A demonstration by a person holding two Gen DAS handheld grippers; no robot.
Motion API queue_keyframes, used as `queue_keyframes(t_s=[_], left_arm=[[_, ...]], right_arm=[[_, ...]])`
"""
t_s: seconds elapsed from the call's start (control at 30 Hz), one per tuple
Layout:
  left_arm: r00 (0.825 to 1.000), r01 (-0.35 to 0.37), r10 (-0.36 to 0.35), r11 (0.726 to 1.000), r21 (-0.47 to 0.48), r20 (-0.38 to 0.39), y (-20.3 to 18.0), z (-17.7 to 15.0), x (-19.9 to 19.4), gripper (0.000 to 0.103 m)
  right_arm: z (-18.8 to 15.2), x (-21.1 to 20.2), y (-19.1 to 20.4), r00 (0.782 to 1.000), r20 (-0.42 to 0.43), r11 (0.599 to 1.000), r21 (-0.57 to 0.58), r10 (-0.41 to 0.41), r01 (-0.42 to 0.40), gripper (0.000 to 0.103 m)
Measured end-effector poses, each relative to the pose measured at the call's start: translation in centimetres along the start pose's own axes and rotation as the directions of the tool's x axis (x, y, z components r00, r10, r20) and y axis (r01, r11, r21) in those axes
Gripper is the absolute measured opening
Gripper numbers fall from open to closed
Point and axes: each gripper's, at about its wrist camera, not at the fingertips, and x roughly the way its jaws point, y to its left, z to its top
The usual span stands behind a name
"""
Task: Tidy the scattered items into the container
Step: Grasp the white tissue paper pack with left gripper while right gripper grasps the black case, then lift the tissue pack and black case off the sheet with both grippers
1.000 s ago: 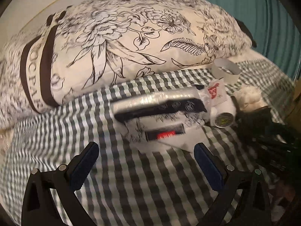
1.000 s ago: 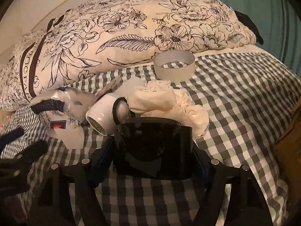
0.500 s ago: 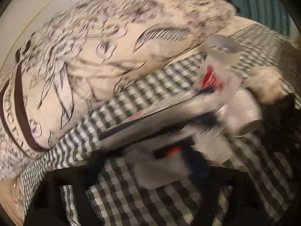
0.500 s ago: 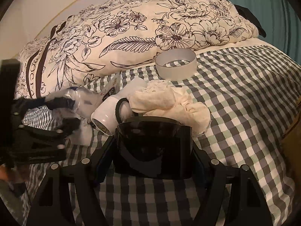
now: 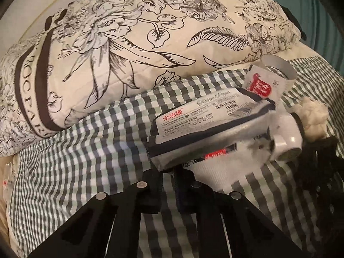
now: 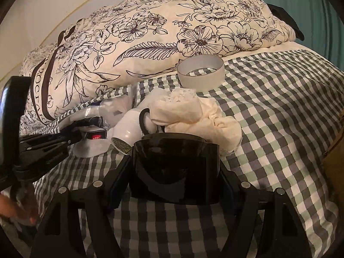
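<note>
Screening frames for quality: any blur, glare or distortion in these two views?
Left wrist: dim warm light, strong fisheye bowing, dark corners; tissue pack text readable, its near edge and the white bottle soft. Right wrist: sharper, same bowing; pale reflections on the glossy black container.

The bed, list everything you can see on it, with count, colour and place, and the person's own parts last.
Pillow: one, cream with black flowers, along the back of the bed.
Checked sheet: one, grey, green and white, covering the bed.
Tape ring: one, whitish, in front of the pillow.
Tissue pack: one, white and dark blue, pinched at its near corner.
Sachet: one, white and red, behind the pack.
White bottle: one, lying beside the container.
Cream cloth: one, crumpled behind the container.
Black container: one, glossy, between the right pads.
Left hand-held gripper: black, shut on the pack.
Right hand-held gripper: black, clamping the container.
</note>
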Motion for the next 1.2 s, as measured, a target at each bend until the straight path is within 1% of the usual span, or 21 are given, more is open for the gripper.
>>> queue_keyframes(t_s=[0.23, 0.27, 0.3, 0.37, 0.47, 0.5, 0.53, 0.57, 0.6, 0.67, 0.73, 0.8, 0.83, 0.87, 0.9, 0.93, 0.97, 1.0, 1.1, 1.2], left_arm=[[0.999, 0.022, -0.024, 0.996, -0.090, -0.025, 0.7, -3.4, -3.5, 0.008], [0.999, 0.039, -0.042, 0.995, -0.094, -0.032, 0.4, -3.8, -3.9, 0.008], [0.998, 0.054, -0.057, 0.994, -0.090, -0.041, -0.1, -4.2, -4.3, 0.008], [0.998, 0.046, -0.049, 0.997, -0.063, -0.048, -1.0, -5.0, -4.7, 0.009], [0.997, -0.014, 0.014, 1.000, 0.003, -0.074, -2.3, -5.2, -4.2, 0.014], [0.995, -0.032, 0.034, 0.999, 0.018, -0.089, -2.5, -5.0, -4.0, 0.019], [0.995, -0.033, 0.036, 0.999, 0.029, -0.095, -2.7, -4.7, -3.8, 0.023], [0.995, -0.036, 0.040, 0.998, 0.042, -0.093, -2.9, -4.4, -3.8, 0.034], [0.995, -0.049, 0.054, 0.997, 0.055, -0.081, -3.0, -4.3, -4.0, 0.052], [0.995, -0.082, 0.087, 0.992, 0.098, -0.048, -3.7, -3.9, -4.2, 0.072], [0.994, -0.100, 0.104, 0.986, 0.137, -0.029, -4.4, -3.4, -3.9, 0.072], [0.995, -0.092, 0.097, 0.984, 0.155, -0.023, -4.8, -2.8, -3.3, 0.072], [0.997, -0.079, 0.082, 0.984, 0.157, -0.015, -4.9, -2.5, -2.9, 0.069], [0.998, -0.065, 0.068, 0.986, 0.155, -0.016, -5.0, -2.2, -2.7, 0.058], [0.998, -0.052, 0.056, 0.987, 0.151, -0.022, -5.0, -2.0, -2.2, 0.027], [0.998, -0.050, 0.055, 0.988, 0.144, -0.034, -4.8, -1.8, -1.7, 0.012], [0.998, -0.045, 0.051, 0.990, 0.137, -0.046, -4.8, -1.8, -1.3, 0.004], [0.998, -0.032, 0.039, 0.992, 0.123, -0.051, -4.6, -1.8, -1.1, 0.003], [0.999, -0.015, 0.018, 0.997, 0.077, -0.043, -4.0, -2.2, -1.4, 0.002], [0.999, -0.008, 0.010, 0.999, 0.045, -0.045, -3.3, -2.7, -2.2, 0.002]], right_arm=[[0.0, 0.0, -0.3, 1.000, 0.000, 1.000, 0.014, 0.015, -0.015, 0.073], [0.1, 0.0, -0.3, 1.000, 0.000, 1.000, 0.015, 0.016, -0.016, 0.073], [0.1, 0.0, -0.3, 1.000, 0.000, 1.000, 0.016, 0.017, -0.017, 0.073], [0.1, 0.0, -0.3, 1.000, -0.001, 1.000, 0.016, 0.017, -0.017, 0.073], [0.1, 0.1, -0.3, 1.000, -0.001, 1.000, 0.016, 0.017, -0.017, 0.073], [0.1, 0.1, -0.3, 1.000, 0.000, 1.000, 0.017, 0.018, -0.018, 0.073], [0.1, 0.1, -0.3, 1.000, 0.000, 1.000, 0.017, 0.018, -0.018, 0.073], [0.1, 0.1, -0.3, 1.000, -0.001, 1.000, 0.016, 0.017, -0.017, 0.073], [0.1, 0.1, -0.4, 1.000, -0.001, 1.000, 0.016, 0.016, -0.016, 0.073], [0.1, 0.1, -0.4, 1.000, -0.001, 1.000, 0.015, 0.016, -0.016, 0.073], [0.1, 0.1, -0.3, 1.000, -0.002, 1.000, 0.014, 0.014, -0.014, 0.073], [0.1, 0.1, -0.3, 1.000, -0.003, 1.000, 0.012, 0.013, -0.013, 0.074], [0.1, 0.1, -0.3, 1.000, -0.003, 1.000, 0.012, 0.014, -0.014, 0.074], [0.1, 0.1, -0.3, 1.000, -0.003, 1.000, 0.013, 0.014, -0.014, 0.074], [0.1, 0.1, -0.3, 1.000, -0.003, 1.000, 0.013, 0.014, -0.014, 0.074], [0.1, 0.1, -0.3, 1.000, -0.003, 1.000, 0.013, 0.014, -0.014, 0.074], [0.1, 0.1, -0.3, 1.000, -0.003, 1.000, 0.013, 0.013, -0.013, 0.074], [0.1, 0.1, -0.3, 1.000, -0.003, 1.000, 0.013, 0.014, -0.014, 0.074], [0.0, 0.1, -0.3, 1.000, -0.003, 1.000, 0.014, 0.014, -0.014, 0.074], [0.1, 0.2, -0.3, 1.000, -0.003, 1.000, 0.014, 0.014, -0.014, 0.074]])
